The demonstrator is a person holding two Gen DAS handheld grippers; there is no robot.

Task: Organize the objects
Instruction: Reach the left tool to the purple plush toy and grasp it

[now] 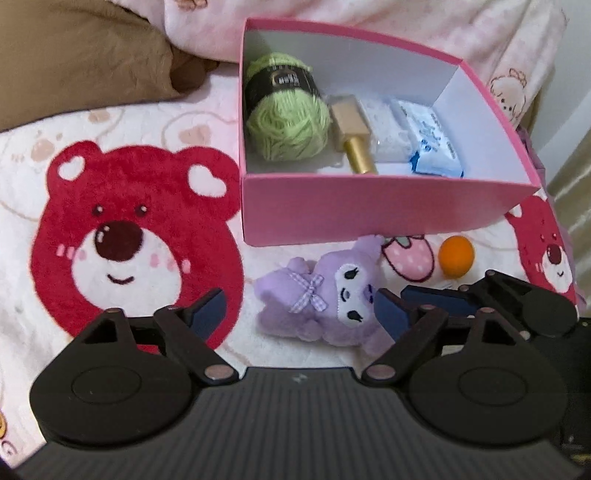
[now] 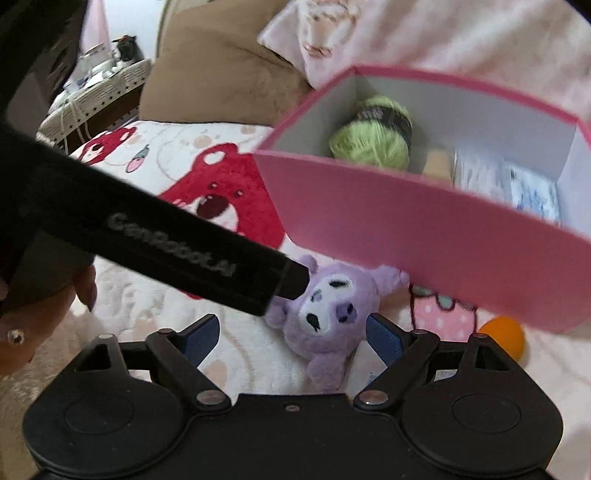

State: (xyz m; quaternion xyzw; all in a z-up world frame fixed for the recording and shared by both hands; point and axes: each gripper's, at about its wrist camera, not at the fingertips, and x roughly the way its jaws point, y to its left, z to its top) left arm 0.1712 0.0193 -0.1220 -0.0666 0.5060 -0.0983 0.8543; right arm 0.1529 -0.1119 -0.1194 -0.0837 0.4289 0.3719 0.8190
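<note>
A purple plush toy (image 1: 325, 299) lies on the bear-print blanket just in front of a pink box (image 1: 369, 206). The box holds a green yarn ball (image 1: 288, 122), a gold-handled item (image 1: 354, 136) and white-blue packets (image 1: 432, 140). An orange ball (image 1: 456, 256) lies right of the plush. My left gripper (image 1: 301, 314) is open, its fingers on either side of the plush. My right gripper (image 2: 291, 338) is open, with the plush (image 2: 332, 306) between its fingers. The box (image 2: 424, 229) and orange ball (image 2: 504, 336) show in the right wrist view. The left gripper's body (image 2: 166, 243) crosses that view.
A brown pillow (image 1: 85, 62) and pink bedding (image 1: 369, 18) lie behind the box. A strawberry print (image 1: 410, 258) is on the blanket (image 1: 140, 236). A cluttered basket (image 2: 99, 85) stands at the far left in the right wrist view.
</note>
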